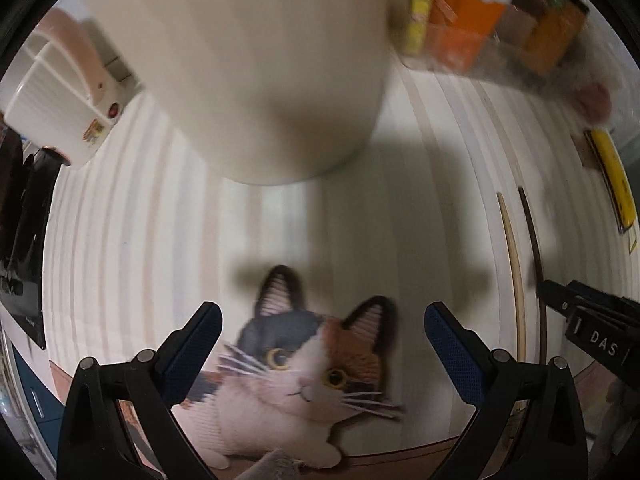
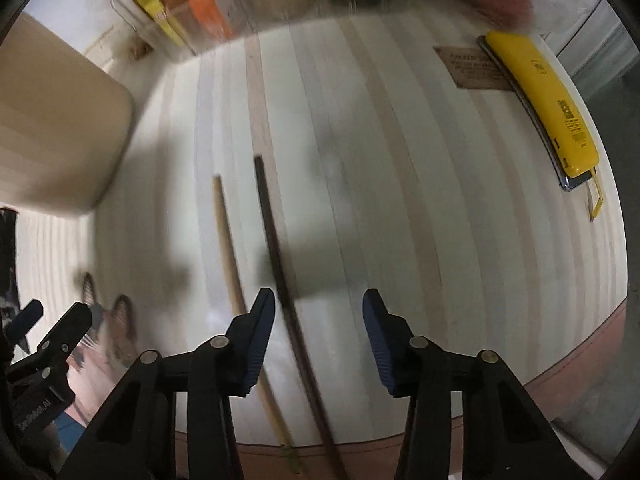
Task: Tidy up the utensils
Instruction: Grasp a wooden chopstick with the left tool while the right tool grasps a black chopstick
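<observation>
Two chopsticks lie side by side on the striped table mat: a light wooden chopstick (image 2: 229, 240) and a dark brown chopstick (image 2: 276, 248). Both show in the left wrist view at the right, the light chopstick (image 1: 516, 264) and the dark chopstick (image 1: 534, 248). My right gripper (image 2: 319, 300) is open just above the dark chopstick, which runs between its fingers. My left gripper (image 1: 323, 318) is open and empty over a cat picture on the mat (image 1: 304, 360). A tall cream holder (image 1: 256, 72) stands ahead of the left gripper; it also shows in the right wrist view (image 2: 56, 120).
A yellow case (image 2: 548, 100) lies at the far right of the mat. Boxes in a clear container (image 1: 472, 16) stand at the back. A white and pink appliance (image 1: 60, 92) stands at the left. The mat's front edge (image 2: 560, 364) is near.
</observation>
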The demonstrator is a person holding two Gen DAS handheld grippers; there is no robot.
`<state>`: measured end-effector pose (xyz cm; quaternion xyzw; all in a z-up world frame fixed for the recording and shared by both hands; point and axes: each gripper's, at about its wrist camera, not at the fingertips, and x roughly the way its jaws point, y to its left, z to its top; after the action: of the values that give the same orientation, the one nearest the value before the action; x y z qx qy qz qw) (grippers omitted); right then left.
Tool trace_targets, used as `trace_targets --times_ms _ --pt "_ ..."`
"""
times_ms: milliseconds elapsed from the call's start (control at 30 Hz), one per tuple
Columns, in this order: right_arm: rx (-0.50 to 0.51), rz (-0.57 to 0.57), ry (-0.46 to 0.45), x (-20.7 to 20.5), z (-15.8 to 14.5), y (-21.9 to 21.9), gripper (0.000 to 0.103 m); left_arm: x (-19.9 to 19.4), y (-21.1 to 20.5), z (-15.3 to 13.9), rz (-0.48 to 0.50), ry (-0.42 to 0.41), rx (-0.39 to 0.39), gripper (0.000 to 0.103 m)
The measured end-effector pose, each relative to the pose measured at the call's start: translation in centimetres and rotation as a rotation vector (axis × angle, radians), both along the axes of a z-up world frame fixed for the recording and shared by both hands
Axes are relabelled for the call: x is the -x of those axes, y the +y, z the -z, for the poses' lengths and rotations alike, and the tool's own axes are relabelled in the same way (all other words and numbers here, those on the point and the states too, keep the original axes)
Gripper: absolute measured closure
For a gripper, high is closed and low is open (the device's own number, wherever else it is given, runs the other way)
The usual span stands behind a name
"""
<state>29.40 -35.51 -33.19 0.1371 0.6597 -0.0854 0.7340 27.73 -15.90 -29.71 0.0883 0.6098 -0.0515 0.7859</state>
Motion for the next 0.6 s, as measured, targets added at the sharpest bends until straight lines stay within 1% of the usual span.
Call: trace_targets --times_ms 33,133,167,200,333,467,533,567,600 --pt "0.01 -0.01 -0.01 0.1 0.0 0.1 0.058 0.0 -0.5 0.3 0.007 0.004 -0.007 0.0" --pt "0.054 -0.063 -0.018 0.4 0.0 0.6 0.07 0.1 -2.0 1.0 0.029 0.018 -0.021 0.0" --pt "0.063 -0.067 -0.022 0.5 -0.1 0.5 0.085 0.2 -2.5 1.1 0.036 0.02 -0.024 0.0" --pt "0.096 -0.058 -0.007 0.7 -0.1 -0.1 0.096 0.3 -3.1 1.1 0.045 0.021 -0.022 0.0" --pt "0.089 0.037 0.01 2.2 -0.1 -3.8 0.097 0.7 -6.2 1.0 0.089 0.031 0.004 0.0" --pt "0.085 0.107 0.03 4.7 -0.1 -7.5 0.097 1.0 -10.5 1.2 0.132 0.057 0.052 0.001" --pt "0.089 0.133 0.035 5.8 0.0 -8.8 0.097 0.8 -12.9 1.8 0.155 0.082 0.067 0.006" --pt "0.09 0.143 0.036 6.2 -0.1 -9.4 0.097 0.8 -13.9 2.1 0.166 0.093 0.069 0.014" --pt "0.087 0.158 0.036 6.9 -0.1 -10.1 0.097 0.8 -14.6 2.4 0.173 0.098 0.062 0.027"
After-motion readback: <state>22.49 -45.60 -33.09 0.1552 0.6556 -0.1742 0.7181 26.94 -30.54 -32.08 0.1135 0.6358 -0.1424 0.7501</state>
